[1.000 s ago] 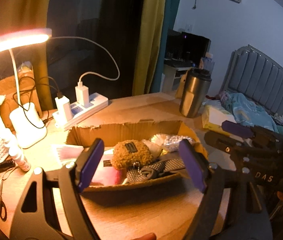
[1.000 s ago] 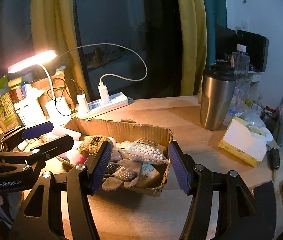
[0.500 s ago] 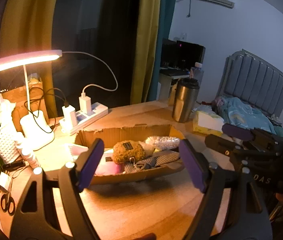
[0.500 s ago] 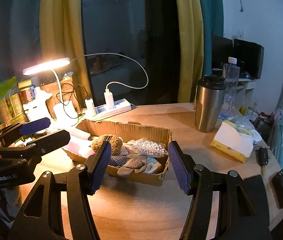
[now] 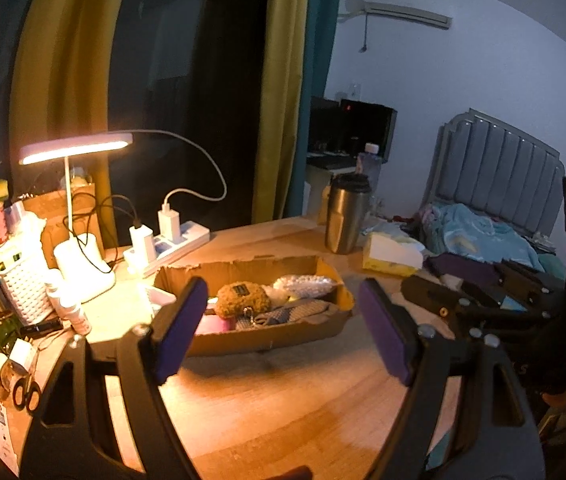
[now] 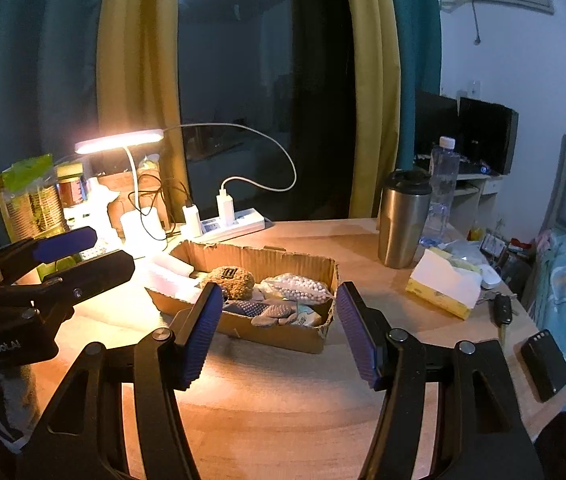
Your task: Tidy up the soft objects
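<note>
A shallow cardboard box (image 5: 275, 336) (image 6: 283, 340) stands on the wooden table. It holds a brown plush pouch (image 5: 243, 299) (image 6: 231, 280), a bag of white beads (image 5: 303, 285) (image 6: 297, 287), grey knit gloves (image 5: 287, 314) (image 6: 267, 311) and a pink item (image 5: 213, 325). My left gripper (image 5: 283, 334) is open and empty, held back from the box's near side. My right gripper (image 6: 279, 334) is open and empty, also short of the box. Each gripper shows in the other's view, the left gripper in the right wrist view (image 6: 67, 258) and the right in the left wrist view (image 5: 459, 280).
A lit desk lamp (image 5: 79, 216), power strip with chargers (image 5: 171, 240) and clutter stand at the left. A steel tumbler (image 6: 403, 220), water bottle (image 6: 443, 192), tissue box (image 6: 443, 288), keys (image 6: 503, 308) and a black device (image 6: 545, 364) are at the right. A bed lies beyond.
Both grippers have pulled back and up from the box, which now looks smaller and farther. Both stay open and empty.
</note>
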A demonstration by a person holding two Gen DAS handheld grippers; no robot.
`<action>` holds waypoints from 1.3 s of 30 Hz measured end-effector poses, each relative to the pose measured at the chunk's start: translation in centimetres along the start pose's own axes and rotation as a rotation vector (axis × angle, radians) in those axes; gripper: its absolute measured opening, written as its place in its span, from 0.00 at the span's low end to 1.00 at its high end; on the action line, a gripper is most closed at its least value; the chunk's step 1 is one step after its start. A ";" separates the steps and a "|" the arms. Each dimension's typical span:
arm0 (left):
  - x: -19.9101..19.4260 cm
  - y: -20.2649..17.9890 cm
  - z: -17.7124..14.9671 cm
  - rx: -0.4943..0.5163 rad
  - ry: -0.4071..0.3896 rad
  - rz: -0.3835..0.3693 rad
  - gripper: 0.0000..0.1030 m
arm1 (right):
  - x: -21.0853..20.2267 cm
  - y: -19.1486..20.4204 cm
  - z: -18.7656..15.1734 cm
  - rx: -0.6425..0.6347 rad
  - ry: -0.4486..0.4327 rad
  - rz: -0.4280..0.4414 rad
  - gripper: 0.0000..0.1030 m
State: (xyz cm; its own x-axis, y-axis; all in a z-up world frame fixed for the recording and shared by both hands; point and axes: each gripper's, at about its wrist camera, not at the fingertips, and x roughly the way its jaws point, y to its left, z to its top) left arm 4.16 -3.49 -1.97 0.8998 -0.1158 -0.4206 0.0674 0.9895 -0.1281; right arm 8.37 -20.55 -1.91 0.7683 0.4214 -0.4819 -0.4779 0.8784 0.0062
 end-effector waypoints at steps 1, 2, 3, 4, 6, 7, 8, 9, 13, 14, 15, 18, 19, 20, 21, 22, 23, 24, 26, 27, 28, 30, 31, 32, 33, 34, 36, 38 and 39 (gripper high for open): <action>-0.4 -0.2 -0.1 0.003 -0.005 -0.002 0.77 | -0.4 0.1 -0.1 -0.002 -0.006 -0.002 0.61; -0.8 -0.3 -0.1 0.004 -0.008 -0.002 0.77 | -0.7 0.2 -0.1 -0.002 -0.010 -0.003 0.61; -1.2 -0.5 -0.2 0.006 -0.014 -0.002 0.77 | -1.1 0.3 -0.1 -0.002 -0.016 -0.005 0.61; -1.5 -0.7 -0.2 0.007 -0.019 -0.003 0.77 | -1.6 0.3 -0.2 -0.002 -0.024 -0.007 0.61; -2.2 -1.0 -0.3 0.011 -0.029 -0.004 0.77 | -2.4 0.5 -0.3 -0.002 -0.037 -0.012 0.61; -2.5 -1.2 -0.3 0.013 -0.035 -0.004 0.77 | -2.8 0.5 -0.3 0.000 -0.043 -0.014 0.61; -2.9 -1.5 -0.3 0.017 -0.040 -0.005 0.77 | -3.2 0.5 -0.3 0.000 -0.049 -0.015 0.61; -3.3 -1.7 -0.3 0.021 -0.046 -0.006 0.77 | -3.7 0.5 -0.3 -0.001 -0.056 -0.017 0.61; -4.8 -2.3 -0.1 0.036 -0.072 -0.007 0.77 | -5.1 0.6 -0.3 -0.002 -0.081 -0.024 0.61; -5.2 -2.4 0.0 0.041 -0.081 -0.006 0.77 | -5.4 0.7 -0.2 -0.005 -0.087 -0.026 0.61; -5.5 -2.5 0.2 0.044 -0.086 -0.006 0.77 | -5.8 0.8 -0.1 -0.008 -0.094 -0.028 0.61; -6.6 -2.7 0.6 0.054 -0.107 -0.005 0.77 | -7.0 1.2 0.4 -0.018 -0.119 -0.032 0.61; -7.0 -2.7 0.9 0.062 -0.118 -0.003 0.77 | -7.3 1.3 0.6 -0.020 -0.126 -0.034 0.61; -7.4 -2.8 1.1 0.066 -0.126 0.000 0.77 | -7.7 1.4 0.7 -0.022 -0.135 -0.037 0.61; -7.8 -2.9 1.3 0.069 -0.136 0.003 0.77 | -8.2 1.4 1.0 -0.022 -0.147 -0.039 0.61; -8.3 -3.0 1.5 0.073 -0.149 0.004 0.77 | -8.7 1.4 1.2 -0.020 -0.159 -0.042 0.61; -8.7 -3.1 1.7 0.074 -0.158 0.006 0.77 | -9.0 1.4 1.4 -0.018 -0.166 -0.043 0.61; -9.1 -3.1 1.9 0.073 -0.166 0.007 0.79 | -9.4 1.5 1.6 -0.017 -0.175 -0.046 0.61; -9.9 -3.2 2.3 0.068 -0.179 0.005 0.89 | -10.2 1.6 1.9 -0.018 -0.189 -0.054 0.61; -10.3 -3.2 2.5 0.069 -0.185 0.003 0.92 | -10.5 1.7 2.1 -0.018 -0.195 -0.058 0.62; -10.6 -3.3 2.6 0.071 -0.190 0.003 0.92 | -10.9 1.8 2.3 -0.016 -0.201 -0.062 0.63; -11.4 -3.6 2.9 0.075 -0.207 0.003 0.93 | -11.7 1.8 2.5 -0.013 -0.217 -0.067 0.71; -11.8 -3.7 3.0 0.077 -0.214 0.006 0.93 | -12.0 1.8 2.6 -0.011 -0.221 -0.068 0.71; -11.9 -3.7 3.1 0.078 -0.216 0.007 0.93 | -12.3 1.8 2.7 -0.009 -0.223 -0.070 0.71; -12.0 -3.8 3.3 0.080 -0.213 0.008 0.93 | -12.5 1.8 2.7 -0.008 -0.223 -0.072 0.71; -12.2 -3.9 3.3 0.082 -0.208 0.012 0.93 | -12.6 1.8 2.8 -0.007 -0.223 -0.076 0.71; -12.4 -4.0 3.5 0.087 -0.201 0.024 0.94 | -13.0 1.9 3.0 -0.003 -0.228 -0.081 0.72; -12.6 -4.2 3.7 0.096 -0.197 0.037 0.94 | -13.3 1.9 3.1 -0.003 -0.234 -0.085 0.72; -12.8 -4.3 3.7 0.099 -0.200 0.039 0.94 | -13.5 2.0 3.2 -0.003 -0.235 -0.088 0.72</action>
State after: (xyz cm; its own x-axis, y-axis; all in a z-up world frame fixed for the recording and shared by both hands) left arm -6.09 -5.90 7.31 0.9694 -0.0676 -0.2358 0.0640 0.9977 -0.0228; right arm -1.60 -23.80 7.37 0.8848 0.3844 -0.2632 -0.4056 0.9136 -0.0293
